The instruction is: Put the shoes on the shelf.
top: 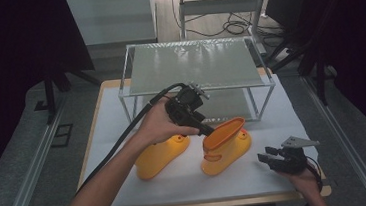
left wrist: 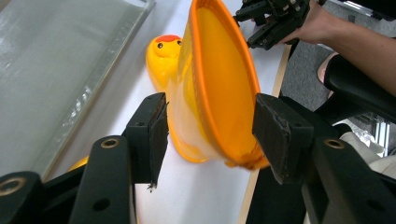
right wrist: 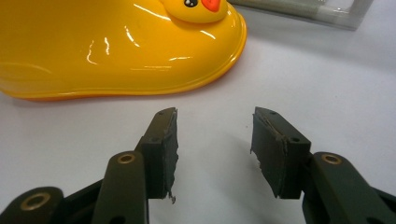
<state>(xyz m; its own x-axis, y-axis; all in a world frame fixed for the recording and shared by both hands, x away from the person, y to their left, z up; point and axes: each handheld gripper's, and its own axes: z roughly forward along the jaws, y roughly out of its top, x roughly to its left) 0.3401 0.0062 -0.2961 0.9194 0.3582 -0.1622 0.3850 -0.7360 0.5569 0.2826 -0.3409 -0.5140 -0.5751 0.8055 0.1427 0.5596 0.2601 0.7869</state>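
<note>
Two yellow duck-faced rubber boots stand on the white mat (top: 277,110). The right boot (top: 225,149) is upright with its orange-rimmed opening facing up. My left gripper (top: 208,130) reaches down to that opening. In the left gripper view its jaws (left wrist: 208,135) straddle the top of the boot's shaft (left wrist: 219,84); one pad (left wrist: 275,135) meets the rim, the other stands a sliver off, and the rim is not squeezed. The left boot (top: 160,155) lies partly under the person's hand. My right gripper (top: 268,156) rests open near the mat's front right, facing the boot's toe (right wrist: 116,46), nothing between its jaws (right wrist: 215,140).
A two-level rack with a metal frame and clear shelves (top: 195,64) stands at the back of the table, just behind the boots; its edge is beside the boot (left wrist: 46,70). The left gripper's cable (top: 137,119) trails across the mat. Dark curtains hang on both sides.
</note>
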